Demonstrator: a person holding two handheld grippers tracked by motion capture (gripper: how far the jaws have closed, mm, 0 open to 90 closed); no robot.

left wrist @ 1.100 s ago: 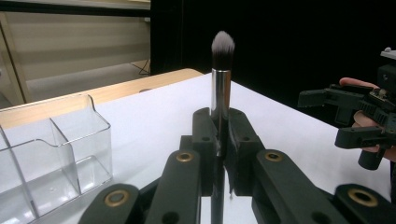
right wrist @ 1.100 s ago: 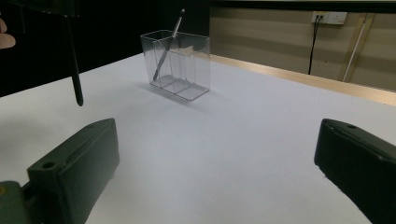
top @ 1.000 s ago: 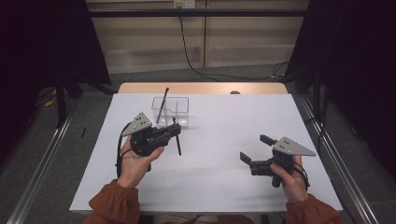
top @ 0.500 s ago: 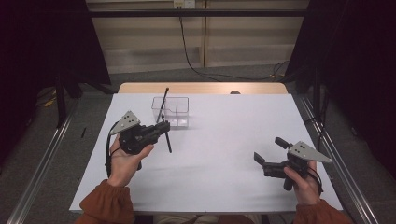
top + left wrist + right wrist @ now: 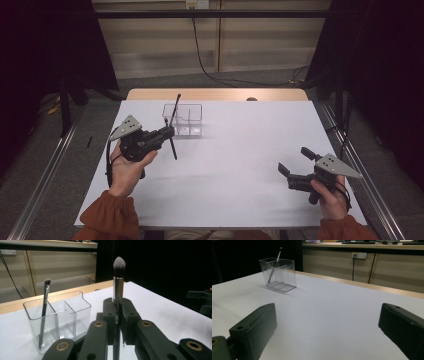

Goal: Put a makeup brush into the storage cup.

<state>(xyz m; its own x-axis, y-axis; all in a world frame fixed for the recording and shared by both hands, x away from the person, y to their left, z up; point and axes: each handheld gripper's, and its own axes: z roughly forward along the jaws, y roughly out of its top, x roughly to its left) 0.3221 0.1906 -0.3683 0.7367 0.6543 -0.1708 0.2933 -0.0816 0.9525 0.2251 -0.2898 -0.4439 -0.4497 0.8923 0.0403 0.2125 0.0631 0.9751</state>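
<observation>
Left gripper (image 5: pixel 117 322) is clamped on a makeup brush (image 5: pixel 118 285), handle upright, bristles up. The clear organizer (image 5: pixel 183 120) with a thinner brush (image 5: pixel 174 111) in it sits just beyond and right, nearest this hand. Right gripper (image 5: pixel 295 162), jaws apart and empty, hovers well right. Since the earlier frames both hands have drifted outward.

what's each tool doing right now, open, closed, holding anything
Left tool: closed on a makeup brush, bristles up.
Right tool: open, holding nothing, above the white table.
</observation>
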